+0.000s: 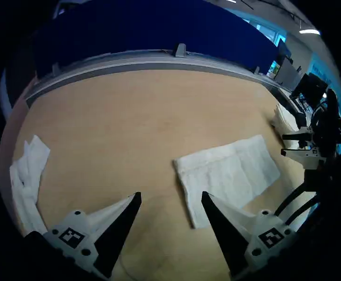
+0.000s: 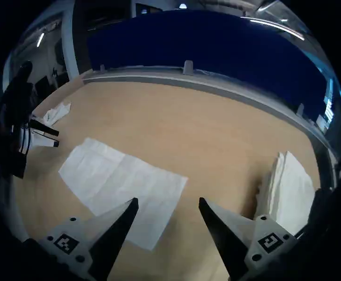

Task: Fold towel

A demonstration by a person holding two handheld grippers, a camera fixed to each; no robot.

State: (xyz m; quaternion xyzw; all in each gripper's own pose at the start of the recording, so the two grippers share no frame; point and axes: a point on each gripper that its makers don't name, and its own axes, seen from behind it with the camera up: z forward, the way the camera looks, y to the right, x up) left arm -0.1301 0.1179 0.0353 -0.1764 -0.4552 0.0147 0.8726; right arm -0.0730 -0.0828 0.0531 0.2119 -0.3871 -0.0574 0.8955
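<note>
Wooden desk (image 1: 123, 122) bears a white towel (image 1: 231, 173), blue partition (image 1: 147, 28) behind.

The left gripper (image 1: 170, 194), two dark pointed fingers on white bases with black-and-white square markers, reaches up from the bottom of the left gripper view. Its fingers are spread wide with nothing between them. The matching right gripper (image 2: 168, 200) stands the same way at the bottom of the right gripper view. Each appears small and sideways at the other view's edge.

Towel (image 1: 229, 175) on table (image 1: 137, 117), pile (image 1: 27, 182) leftward
</note>
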